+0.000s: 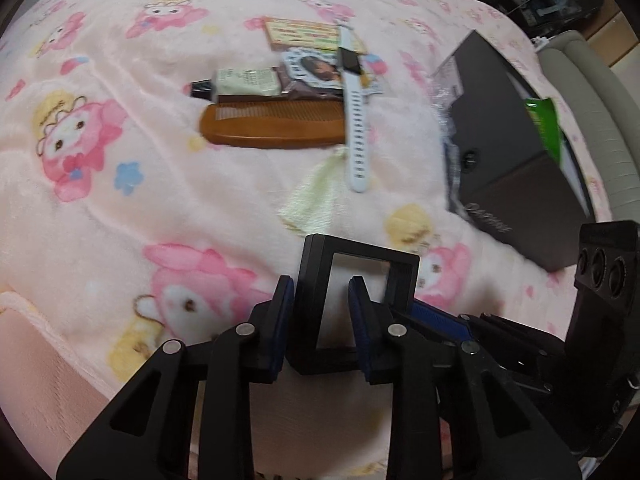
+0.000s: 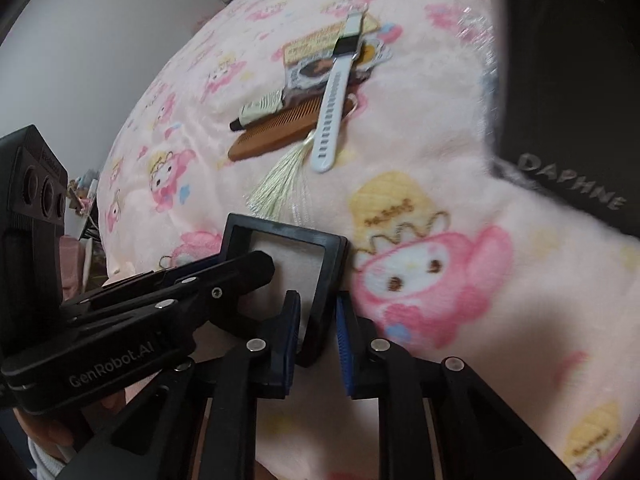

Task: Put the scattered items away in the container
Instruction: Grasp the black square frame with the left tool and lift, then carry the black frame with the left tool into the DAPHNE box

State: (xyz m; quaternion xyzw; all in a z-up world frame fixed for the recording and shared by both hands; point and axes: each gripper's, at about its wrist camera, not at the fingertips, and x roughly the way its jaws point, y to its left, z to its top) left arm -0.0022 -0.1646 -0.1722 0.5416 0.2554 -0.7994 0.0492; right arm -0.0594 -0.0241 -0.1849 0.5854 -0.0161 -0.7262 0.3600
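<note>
Left wrist view cuts off the dark box (image 1: 516, 148) at the right edge, and only part of its pale lettering shows there; in the right wrist view the box (image 2: 568, 92) reads "DAPHNE". A green packet (image 1: 546, 126) stands inside it, its print too blurred to read. The left gripper (image 1: 320, 312) is closed on one side bar of the black square frame (image 1: 352, 304), near the box's lettered corner. The right gripper (image 2: 318, 332) has its blue pads either side of the frame's (image 2: 280, 276) opposite bar; whether they press it I cannot tell. "GenRobot.AI" is printed on the left gripper's body. Well away from the box lie a white watch (image 1: 354, 120), brown comb (image 1: 276, 128), small tube (image 1: 244, 82) and cards (image 1: 308, 46) with illegible text, partly overlapping on the pink blanket (image 1: 120, 200).
</note>
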